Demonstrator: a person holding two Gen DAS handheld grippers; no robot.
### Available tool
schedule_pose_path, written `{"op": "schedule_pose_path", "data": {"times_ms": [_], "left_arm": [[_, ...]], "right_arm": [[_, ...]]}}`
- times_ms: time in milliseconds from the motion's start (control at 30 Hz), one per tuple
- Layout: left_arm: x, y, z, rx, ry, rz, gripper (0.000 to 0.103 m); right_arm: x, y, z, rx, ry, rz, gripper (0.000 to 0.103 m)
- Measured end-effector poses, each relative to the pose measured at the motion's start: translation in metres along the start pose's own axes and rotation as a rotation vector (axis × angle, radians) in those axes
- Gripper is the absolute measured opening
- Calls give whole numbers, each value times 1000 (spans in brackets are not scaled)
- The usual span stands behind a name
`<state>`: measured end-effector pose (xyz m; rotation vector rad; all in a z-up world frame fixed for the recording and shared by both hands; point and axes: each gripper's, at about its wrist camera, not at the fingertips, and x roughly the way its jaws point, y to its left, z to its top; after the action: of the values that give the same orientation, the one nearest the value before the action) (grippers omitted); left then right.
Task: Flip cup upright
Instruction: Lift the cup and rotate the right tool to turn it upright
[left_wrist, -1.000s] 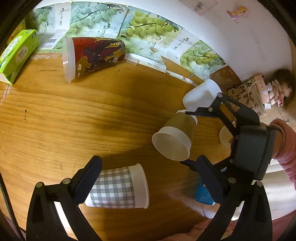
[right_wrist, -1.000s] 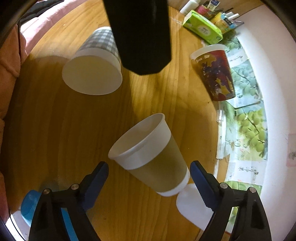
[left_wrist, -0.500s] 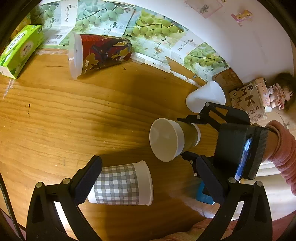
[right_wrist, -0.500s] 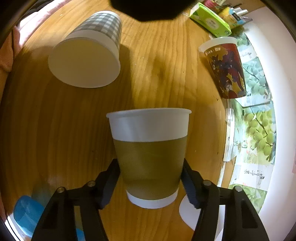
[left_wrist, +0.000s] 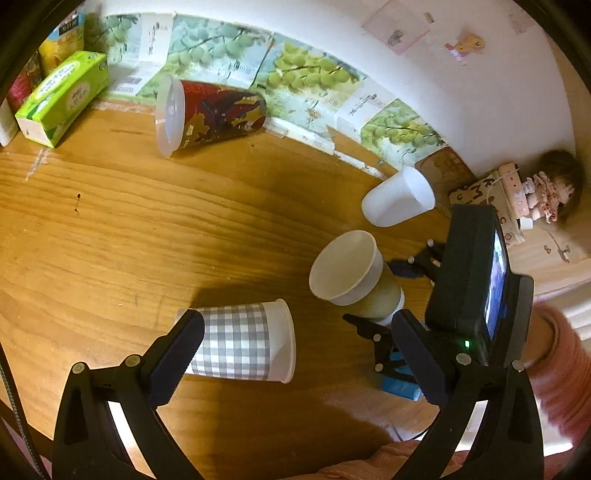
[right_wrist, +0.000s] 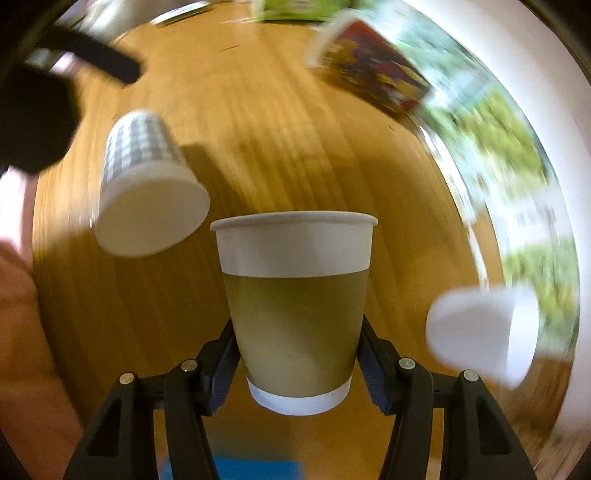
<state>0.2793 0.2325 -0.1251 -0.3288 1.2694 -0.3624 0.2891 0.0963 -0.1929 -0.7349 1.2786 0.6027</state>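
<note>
My right gripper (right_wrist: 297, 365) is shut on an olive-and-white paper cup (right_wrist: 295, 306), gripping its lower body; the cup stands mouth-up in the right wrist view. In the left wrist view the same cup (left_wrist: 354, 277) is held tilted, mouth up and toward the left, just above the wooden table (left_wrist: 147, 229), with the right gripper (left_wrist: 380, 295) behind it. My left gripper (left_wrist: 295, 354) is open and empty over a grey-checked paper cup (left_wrist: 240, 341) that lies on its side, mouth to the right.
A red printed cup (left_wrist: 210, 112) lies on its side at the back by the wall. A white cup (left_wrist: 399, 197) lies on its side at the right. A green tissue box (left_wrist: 61, 96) sits at the back left. A blue object (left_wrist: 399, 380) lies near the right gripper.
The right gripper has closed on the olive cup, lifted it and turned it from lying sideways to mouth-up. The left gripper has drawn back a little; the checked cup has not moved.
</note>
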Motion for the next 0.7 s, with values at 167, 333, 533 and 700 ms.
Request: {"op": "schedule_pose_path", "data": {"times_ms": [167, 333, 533, 700], "left_arm": [[-8, -8, -16, -2, -32, 3, 101], [-16, -19, -34, 13, -51, -3, 101], [-25, -24, -53, 33, -72, 23, 101], [-33, -19, -68, 25, -74, 40, 101]], "right_arm": [[-15, 7, -16, 241, -25, 53, 59], [-32, 7, -31, 474, -90, 113, 59], [-28, 23, -49, 611, -94, 152, 60], [-22, 39, -60, 695, -64, 180, 60]]}}
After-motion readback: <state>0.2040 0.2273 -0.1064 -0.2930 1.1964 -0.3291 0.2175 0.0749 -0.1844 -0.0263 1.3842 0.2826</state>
